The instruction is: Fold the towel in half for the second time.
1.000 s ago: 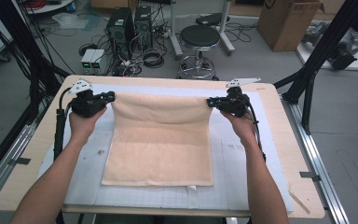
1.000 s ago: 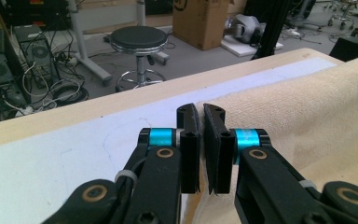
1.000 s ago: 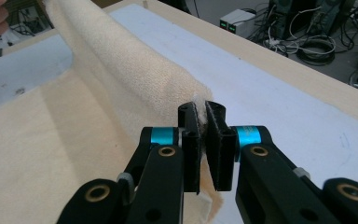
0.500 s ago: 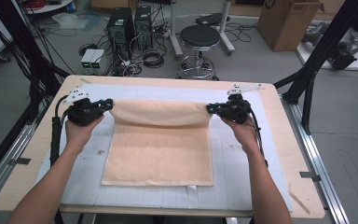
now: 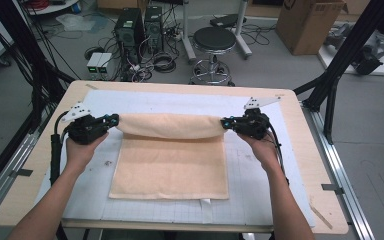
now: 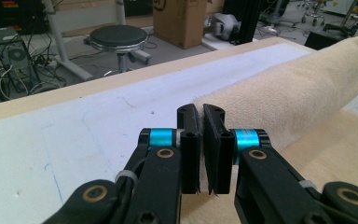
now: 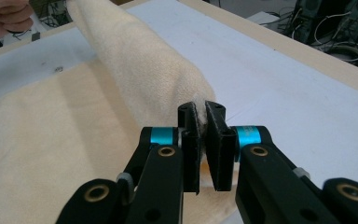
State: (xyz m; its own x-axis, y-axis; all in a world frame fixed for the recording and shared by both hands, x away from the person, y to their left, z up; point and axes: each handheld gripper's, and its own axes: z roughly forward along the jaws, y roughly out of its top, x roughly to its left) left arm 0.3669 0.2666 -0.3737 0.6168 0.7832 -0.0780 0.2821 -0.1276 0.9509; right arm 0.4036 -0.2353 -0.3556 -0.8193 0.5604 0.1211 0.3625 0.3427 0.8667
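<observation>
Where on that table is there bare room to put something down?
Free: the white gridded mat beyond the beige terry towel, and the strips beside the towel toward the wooden table edge. Crowded: the lifted towel edge, where the left gripper and right gripper pinch its corners.

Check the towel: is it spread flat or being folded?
Being folded. The left gripper and right gripper pinch the towel's far corners, holding that edge as a raised roll above the flat near part.

Black two-jaw left gripper [image 6: 202,116]: cyan collars beside flat pads, brass-ringed pivots below; grey three-cornered plate on top, black cable trailing behind
</observation>
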